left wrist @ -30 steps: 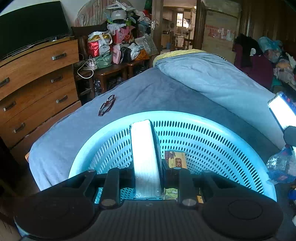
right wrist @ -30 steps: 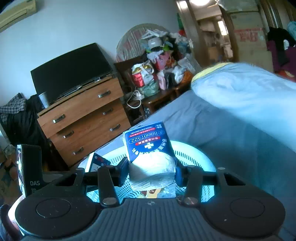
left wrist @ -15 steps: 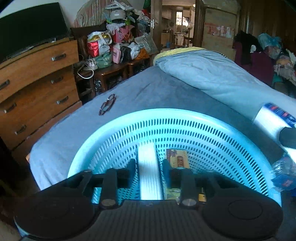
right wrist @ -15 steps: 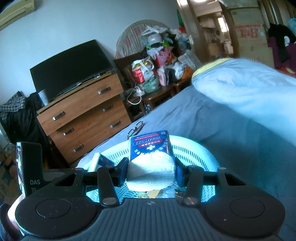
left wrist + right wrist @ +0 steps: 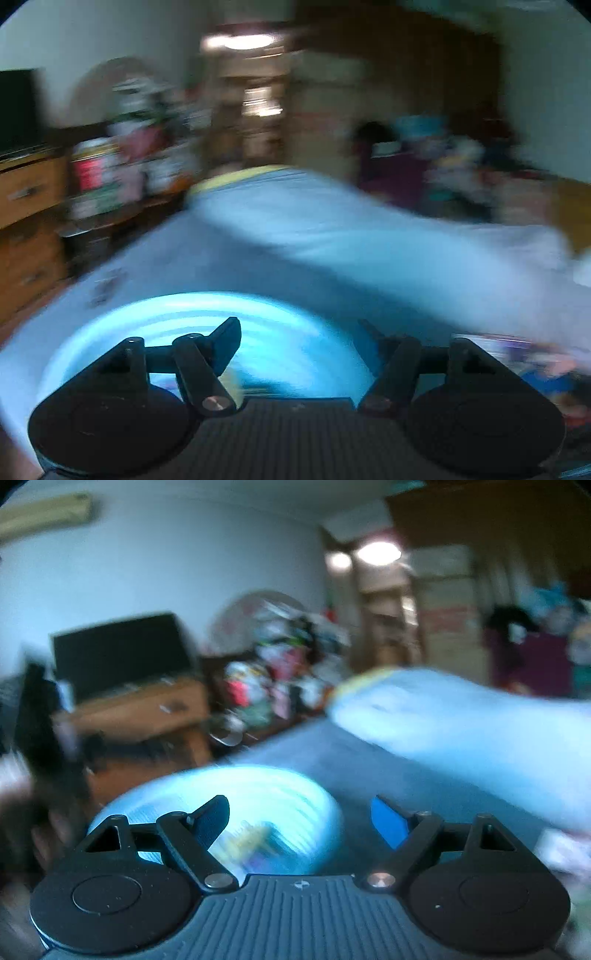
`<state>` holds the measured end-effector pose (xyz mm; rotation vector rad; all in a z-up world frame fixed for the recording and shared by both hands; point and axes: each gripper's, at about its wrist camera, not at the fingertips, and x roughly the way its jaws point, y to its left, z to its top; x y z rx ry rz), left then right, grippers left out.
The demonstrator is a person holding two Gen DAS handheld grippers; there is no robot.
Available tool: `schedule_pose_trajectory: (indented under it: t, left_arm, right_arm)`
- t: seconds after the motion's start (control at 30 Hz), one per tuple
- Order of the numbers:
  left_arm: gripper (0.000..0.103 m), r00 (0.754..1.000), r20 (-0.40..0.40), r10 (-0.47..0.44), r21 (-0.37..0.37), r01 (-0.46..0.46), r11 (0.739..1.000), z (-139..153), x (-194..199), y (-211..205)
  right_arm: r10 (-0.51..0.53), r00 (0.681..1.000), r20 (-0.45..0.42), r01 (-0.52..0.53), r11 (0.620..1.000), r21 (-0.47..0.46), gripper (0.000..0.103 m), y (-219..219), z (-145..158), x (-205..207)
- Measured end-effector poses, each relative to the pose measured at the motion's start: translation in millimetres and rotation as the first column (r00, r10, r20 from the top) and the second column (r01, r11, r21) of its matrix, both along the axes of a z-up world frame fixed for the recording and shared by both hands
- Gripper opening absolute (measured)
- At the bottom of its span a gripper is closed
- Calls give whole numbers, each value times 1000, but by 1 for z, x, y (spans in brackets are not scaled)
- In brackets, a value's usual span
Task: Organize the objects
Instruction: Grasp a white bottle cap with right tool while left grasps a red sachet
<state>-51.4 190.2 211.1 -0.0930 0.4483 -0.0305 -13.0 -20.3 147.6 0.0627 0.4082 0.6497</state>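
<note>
Both grippers are empty rn: left gripper [image 5: 299,332] and right gripper [image 5: 301,810] have fingers spread and opening wider, nothing btwn them. The blue basket [image 5: 177,306] sits on the bed [image 5: 332,236], below and to the left of each gripper, w/ some blurred bits inside, too smeared to name. Looks like a drop-off step just wrapping up. Next, prob: find another loose item, maybe the colourful clutter [image 5: 546,365] beside the basket, and line fingers up on it.
</note>
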Motion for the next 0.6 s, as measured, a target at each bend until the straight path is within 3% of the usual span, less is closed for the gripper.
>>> schedule_pose_trajectory:
  t: [0.13,0.23,0.37,0.6]
  left_arm:
    - [73,970,-19,-241,-55,239,969,-14,2,-77]
    - [71,939,-112,-324,-49,321,946,-45,13,-127]
    - [67,914,-228,-337,-69,330,942,-82,31,-154]
    - [67,890,-301,-343,-26,352,936,-111,53,-177]
  right_arm:
    - [-213,964,-160,200,975,-94,77,-87,-66,-3]
    - [-307,926,-218,280,949,-146,67,-126,-97,3]
    - [-263,940,-218,222,956,-193,66,-122,-117,21]
    - [-248,947,-203,196,950,-244,63,-100,-151,60]
